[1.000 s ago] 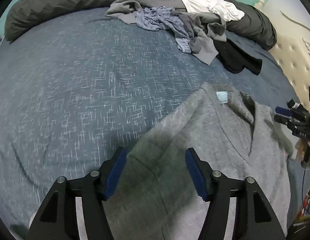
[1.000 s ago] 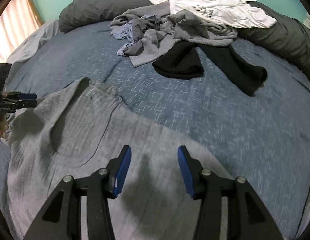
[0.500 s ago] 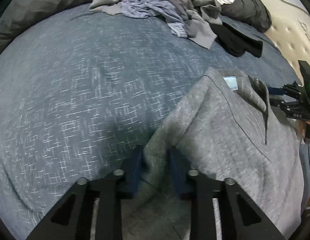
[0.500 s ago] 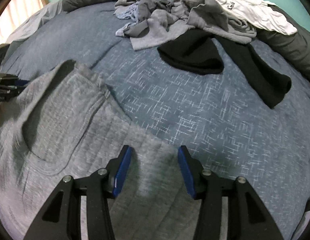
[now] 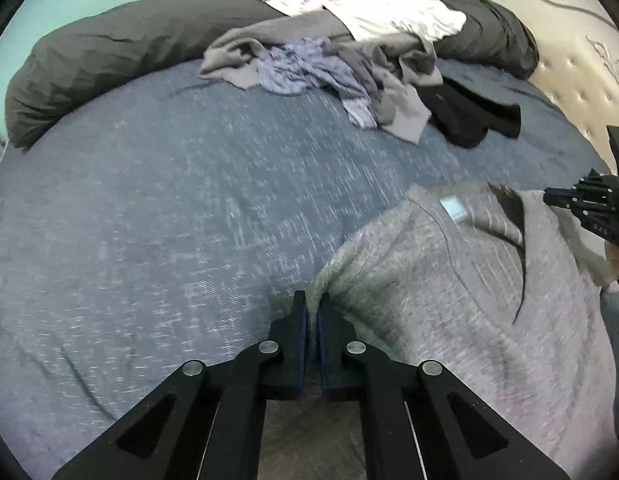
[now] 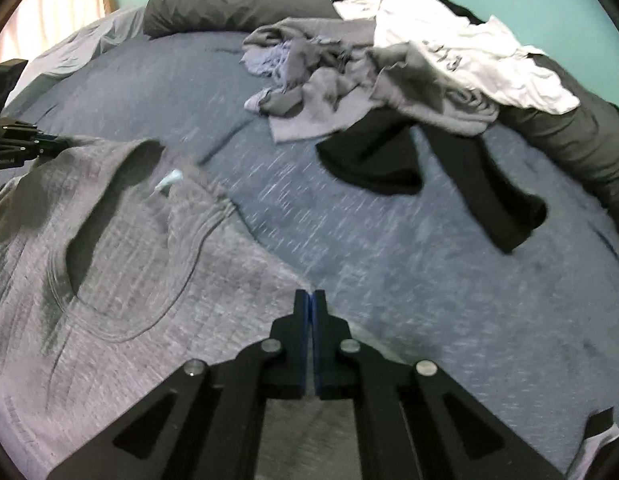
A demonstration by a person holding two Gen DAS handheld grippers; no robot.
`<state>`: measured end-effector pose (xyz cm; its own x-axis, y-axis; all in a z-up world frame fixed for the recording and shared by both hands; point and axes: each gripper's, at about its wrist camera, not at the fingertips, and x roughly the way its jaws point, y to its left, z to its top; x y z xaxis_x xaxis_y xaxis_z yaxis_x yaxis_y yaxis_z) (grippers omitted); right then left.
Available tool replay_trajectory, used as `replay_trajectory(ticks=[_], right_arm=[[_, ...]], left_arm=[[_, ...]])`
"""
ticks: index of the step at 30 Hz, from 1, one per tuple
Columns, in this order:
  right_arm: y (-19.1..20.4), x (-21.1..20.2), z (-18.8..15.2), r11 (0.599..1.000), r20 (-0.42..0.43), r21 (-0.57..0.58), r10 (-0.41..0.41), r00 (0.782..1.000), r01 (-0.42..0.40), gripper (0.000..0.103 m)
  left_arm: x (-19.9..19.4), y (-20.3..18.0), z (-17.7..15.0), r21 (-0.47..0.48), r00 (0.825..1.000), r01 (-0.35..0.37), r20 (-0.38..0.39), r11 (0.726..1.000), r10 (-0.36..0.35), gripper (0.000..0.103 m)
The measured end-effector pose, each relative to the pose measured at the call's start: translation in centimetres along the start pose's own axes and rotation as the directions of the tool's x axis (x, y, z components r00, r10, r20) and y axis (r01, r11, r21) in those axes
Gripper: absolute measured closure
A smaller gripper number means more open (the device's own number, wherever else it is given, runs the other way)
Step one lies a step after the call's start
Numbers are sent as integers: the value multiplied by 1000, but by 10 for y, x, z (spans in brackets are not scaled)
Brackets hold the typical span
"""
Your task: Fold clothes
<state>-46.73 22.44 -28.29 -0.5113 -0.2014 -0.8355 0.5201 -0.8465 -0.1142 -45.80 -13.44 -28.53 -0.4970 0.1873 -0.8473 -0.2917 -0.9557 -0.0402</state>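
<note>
The grey shirt [image 5: 449, 288], soft and limp on the bed [image 5: 169, 208], is pinched at its shoulder edges by the left claw [image 5: 312, 312] and right claw [image 6: 310, 308], which suits such floppy cloth.

wrist cams, close, angled down, shared bed [image 5: 189, 220]

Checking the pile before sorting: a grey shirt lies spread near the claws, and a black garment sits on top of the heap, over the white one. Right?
Not quite. The right wrist view shows the black garment lying on the bedspread below the heap; the white one is on top. The grey shirt is spread near the claws.
</note>
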Motion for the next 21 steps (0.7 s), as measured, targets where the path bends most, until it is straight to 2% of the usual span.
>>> replay_trajectory(ticks=[6,13,18,21], right_arm=[[-15,-26,18,996,64,13,-84,994,84,102],[-33,-29,35,984,99,46,-175,980,171,102],[-53,-29,56,966,125,100,-251,960,239,103],[-74,-27,71,956,128,163,-267,955,245,103]], left_arm=[[-13,3,16,-3,998,-56,26,998,56,99],[-19,6,48,-19,993,-80,85,997,81,99],[-12,9,78,-23,990,-97,101,995,99,99],[3,14,86,-35,991,-100,83,994,102,99]])
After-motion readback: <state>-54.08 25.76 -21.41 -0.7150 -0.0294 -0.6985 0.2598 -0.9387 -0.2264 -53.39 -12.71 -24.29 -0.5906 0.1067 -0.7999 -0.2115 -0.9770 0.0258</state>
